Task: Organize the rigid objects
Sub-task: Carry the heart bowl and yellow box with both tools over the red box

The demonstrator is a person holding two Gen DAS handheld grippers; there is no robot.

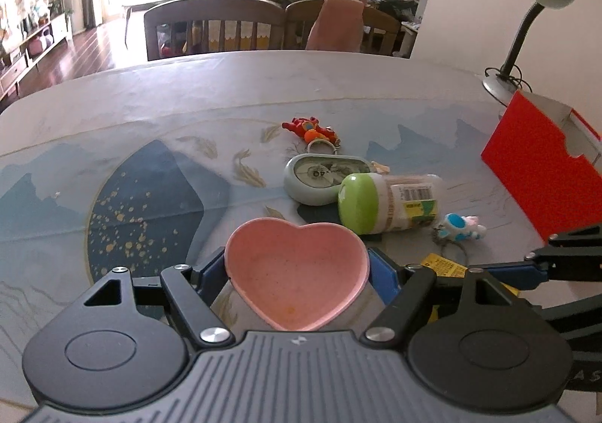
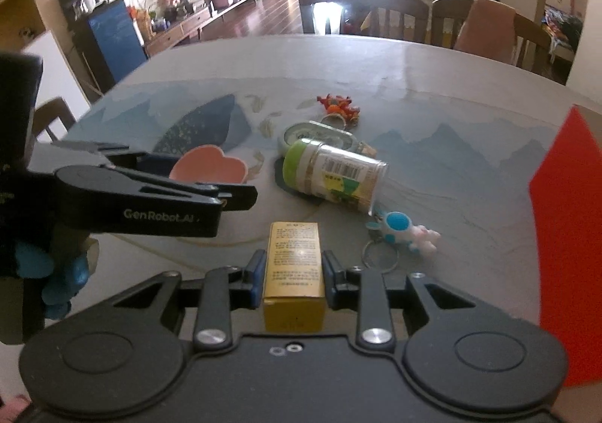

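Dining table with blue mountain-print cover; two chairs behind its far edge, living room beyond. Left gripper clamps one pink heart dish at the near edge. Right gripper clamps one gold box. Centre cluster: one green-capped jar on its side touching one oval tin; two keychain figures, red and blue. One red box and one desk lamp at the right edge. Left half bare.

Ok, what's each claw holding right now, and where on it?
The left claw grips the pink heart-shaped dish across its two lobes. The right claw clamps the yellow box by its long sides.
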